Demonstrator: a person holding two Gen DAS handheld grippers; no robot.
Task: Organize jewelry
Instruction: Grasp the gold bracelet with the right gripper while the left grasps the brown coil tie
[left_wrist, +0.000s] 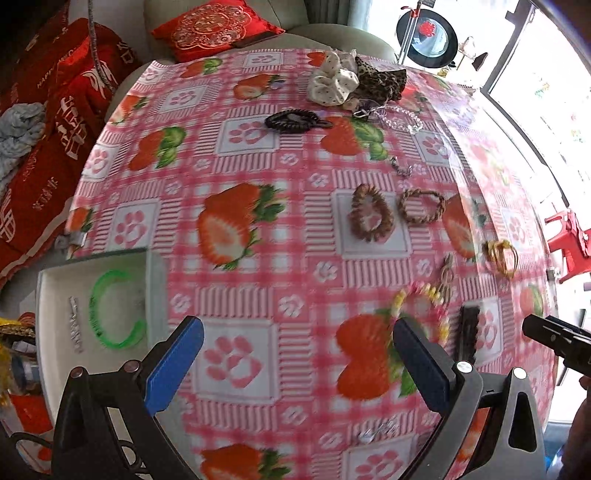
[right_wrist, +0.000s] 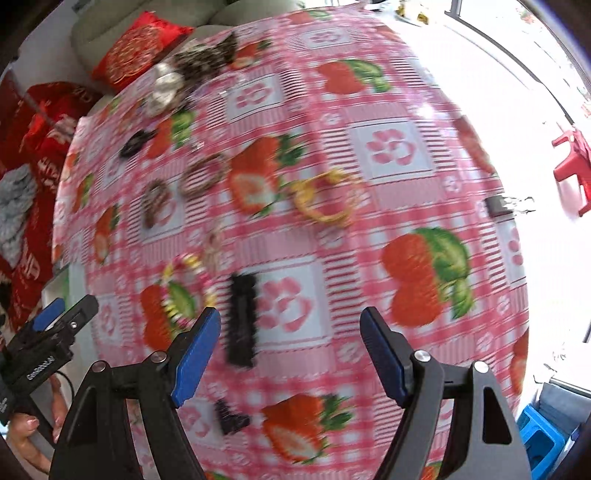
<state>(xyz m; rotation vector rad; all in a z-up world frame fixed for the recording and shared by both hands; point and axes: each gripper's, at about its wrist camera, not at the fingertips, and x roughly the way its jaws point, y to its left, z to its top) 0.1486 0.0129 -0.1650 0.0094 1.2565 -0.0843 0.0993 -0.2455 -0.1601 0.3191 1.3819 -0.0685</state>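
Left wrist view: the left gripper hangs over the strawberry tablecloth with its jaws wide and nothing between them; the white tray at its left already holds a green bangle. Beaded bracelets lie loose farther off.

Right wrist view, blurred: the right gripper is wide and empty above the black hair clip. Judging by this, a fresh pick is in hand; next, lower onto one piece and close
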